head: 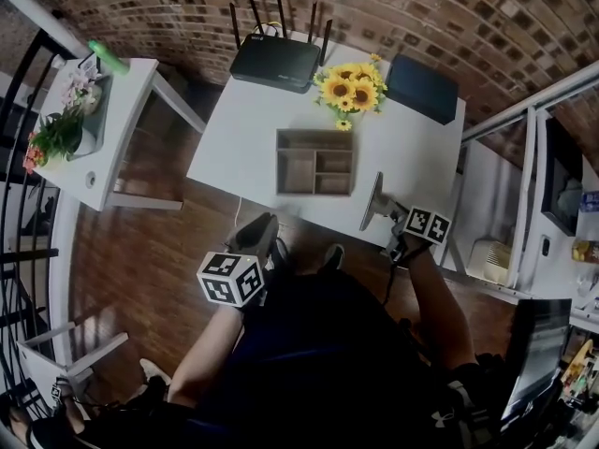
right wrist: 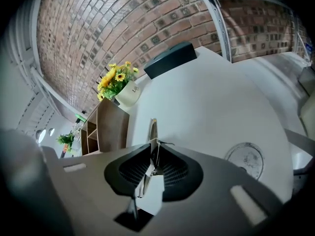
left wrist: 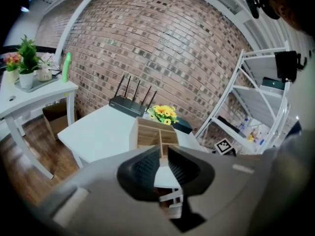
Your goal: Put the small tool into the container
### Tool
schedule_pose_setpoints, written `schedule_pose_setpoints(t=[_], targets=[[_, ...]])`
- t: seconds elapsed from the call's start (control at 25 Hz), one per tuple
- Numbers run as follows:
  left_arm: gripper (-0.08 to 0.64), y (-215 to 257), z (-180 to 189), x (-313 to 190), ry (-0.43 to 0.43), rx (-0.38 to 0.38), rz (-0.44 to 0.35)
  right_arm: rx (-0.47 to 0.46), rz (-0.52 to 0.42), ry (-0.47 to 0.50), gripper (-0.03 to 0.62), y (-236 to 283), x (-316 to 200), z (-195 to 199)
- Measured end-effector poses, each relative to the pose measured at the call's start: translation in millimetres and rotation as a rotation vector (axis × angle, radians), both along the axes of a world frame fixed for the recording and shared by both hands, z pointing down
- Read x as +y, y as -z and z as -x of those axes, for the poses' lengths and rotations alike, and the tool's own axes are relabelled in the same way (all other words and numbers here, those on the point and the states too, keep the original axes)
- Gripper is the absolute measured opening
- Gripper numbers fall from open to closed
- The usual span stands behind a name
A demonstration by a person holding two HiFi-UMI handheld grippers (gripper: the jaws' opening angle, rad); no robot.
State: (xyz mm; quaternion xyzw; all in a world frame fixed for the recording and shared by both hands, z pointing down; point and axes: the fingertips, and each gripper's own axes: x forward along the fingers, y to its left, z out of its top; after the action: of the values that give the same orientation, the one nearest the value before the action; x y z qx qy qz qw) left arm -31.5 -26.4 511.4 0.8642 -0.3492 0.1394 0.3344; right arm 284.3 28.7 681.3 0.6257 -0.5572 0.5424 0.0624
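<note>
- Grips the metal blade [right wrist: 153, 130] in the right tool [right wrist: 154, 146], pads pressed onto its thin body, most of its length sticking out ahead.
- Places the blade over the near right corner of the tabletop [head: 253, 129], right of the wooden box [head: 315, 162] and apart from it; cannot tell whether it touches the surface.
- Holds the left tool [left wrist: 163, 149] off the near edge, pads narrowly apart, nothing between.
- Risks pivoting the blade in so slim a pinch if its tip strikes a box wall or divider, probably dropping it outside.
- Risks losing it to the floor, being so close to the tabletop's edge.
- Leaves bare tabletop between blade and box; finds the flowers [head: 351, 87], router [head: 276, 59] and dark case [head: 423, 87] only along the far edge, clear of the path.
</note>
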Motion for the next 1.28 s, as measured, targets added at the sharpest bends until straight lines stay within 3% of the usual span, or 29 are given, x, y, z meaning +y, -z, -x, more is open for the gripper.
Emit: schedule_pose_setpoints(t=[0.28,0.64,0.76,0.96,1.28], targets=[[0.037,-2,2,-7,0.016,0.013,0.007,-0.054,-0.070,0.038,0.017,24,-16,12],[0.035,-3,2,-11,0.012,0.034,0.003,0.086,-0.187,0.161,0.017,82,-46,12],[0.034,-2,7,-14,0.018,0.037,-0.002,0.202,-0.272,0.259,0.017,123,-69,16],[0.034,-1,17,-18,0.044,0.042,-0.010,0.351,-0.411,0.508,0.017,176,-109,48],[0.034,-4,48,-17,0.126,0.041,-0.008,0.558,-0.501,0.863,0.016,203,-153,114]])
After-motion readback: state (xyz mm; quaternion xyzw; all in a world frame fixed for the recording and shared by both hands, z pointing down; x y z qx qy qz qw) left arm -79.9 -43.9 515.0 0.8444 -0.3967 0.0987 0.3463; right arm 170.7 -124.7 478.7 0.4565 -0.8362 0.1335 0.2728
